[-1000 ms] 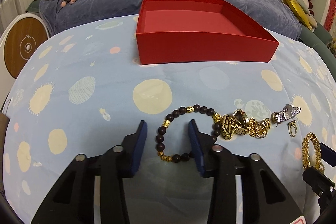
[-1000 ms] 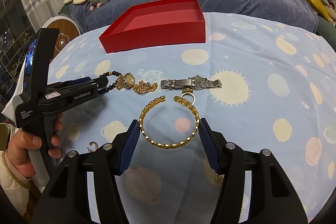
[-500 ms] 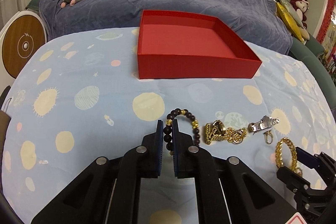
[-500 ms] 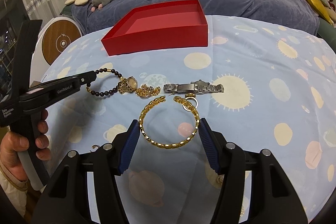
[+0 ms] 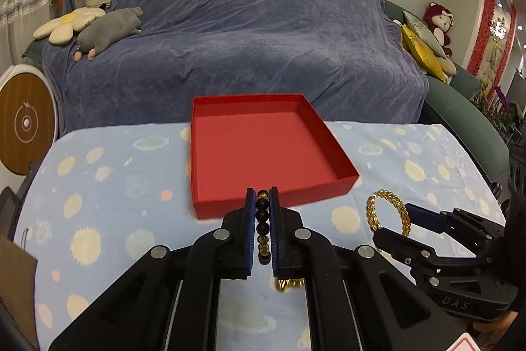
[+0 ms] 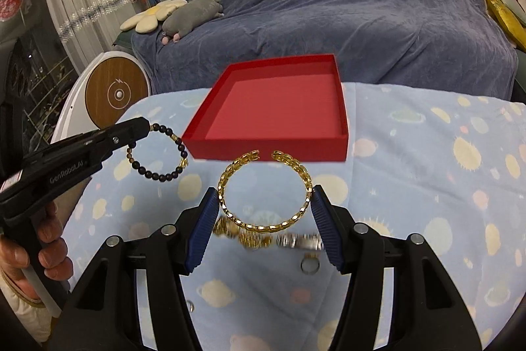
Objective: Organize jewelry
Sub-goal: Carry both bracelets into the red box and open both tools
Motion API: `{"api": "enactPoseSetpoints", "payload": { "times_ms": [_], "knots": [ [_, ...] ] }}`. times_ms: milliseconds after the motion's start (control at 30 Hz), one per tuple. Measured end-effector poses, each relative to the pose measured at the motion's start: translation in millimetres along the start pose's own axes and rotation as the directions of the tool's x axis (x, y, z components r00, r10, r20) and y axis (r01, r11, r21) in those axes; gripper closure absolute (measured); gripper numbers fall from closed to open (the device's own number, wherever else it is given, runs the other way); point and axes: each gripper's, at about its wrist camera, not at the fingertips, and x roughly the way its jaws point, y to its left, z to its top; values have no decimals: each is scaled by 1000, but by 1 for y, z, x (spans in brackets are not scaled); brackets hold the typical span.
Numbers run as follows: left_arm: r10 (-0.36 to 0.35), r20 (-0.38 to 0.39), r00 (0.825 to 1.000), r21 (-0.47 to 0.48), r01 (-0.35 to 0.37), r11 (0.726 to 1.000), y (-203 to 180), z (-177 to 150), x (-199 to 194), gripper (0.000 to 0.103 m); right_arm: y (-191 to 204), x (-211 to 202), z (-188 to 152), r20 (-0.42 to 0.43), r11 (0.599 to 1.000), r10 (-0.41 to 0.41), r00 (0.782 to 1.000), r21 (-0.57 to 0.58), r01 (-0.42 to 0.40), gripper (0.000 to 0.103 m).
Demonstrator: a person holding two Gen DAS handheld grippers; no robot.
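An empty red box (image 5: 263, 147) stands at the far side of the blue patterned cloth; it also shows in the right wrist view (image 6: 276, 114). My left gripper (image 5: 262, 196) is shut on a dark bead bracelet (image 5: 262, 216) with gold beads and holds it in the air in front of the box's near wall; the bracelet (image 6: 157, 153) hangs from the left gripper (image 6: 146, 124). My right gripper (image 6: 264, 203) is shut on a gold chain bangle (image 6: 264, 189), lifted above the cloth; the bangle (image 5: 388, 211) also shows in the left wrist view.
A gold chain pile (image 6: 243, 232), a silver watch (image 6: 302, 240) and a ring (image 6: 309, 266) lie on the cloth under the right gripper. A small earring (image 6: 188, 306) lies nearer. A covered sofa (image 5: 246, 32) with plush toys stands behind the table.
Both grippers have risen from the cloth and moved toward the red box. The left carries the bead bracelet; the right has closed on the gold bangle and lifted it.
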Motion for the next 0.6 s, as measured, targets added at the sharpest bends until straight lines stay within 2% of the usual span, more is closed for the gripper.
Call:
{"api": "enactPoseSetpoints", "payload": {
  "times_ms": [133,267,467,600],
  "knots": [
    [22,39,999,22,-23,999,5,42,28,98,-8,37,52,12,999,-31,999,-29,31,47],
    [10,28,1000,-2,-10,1000,17,76,74,98,-25,84,95,-7,1000,-29,1000,-1,29,47],
    [18,-25,1000,-22,-18,1000,33,102,147,98,-44,159,139,-79,999,-48,996,2,48,47],
    [34,-56,998,-36,-36,999,43,112,183,98,-56,198,152,-125,997,-75,989,12,77,47]
  ]
}}
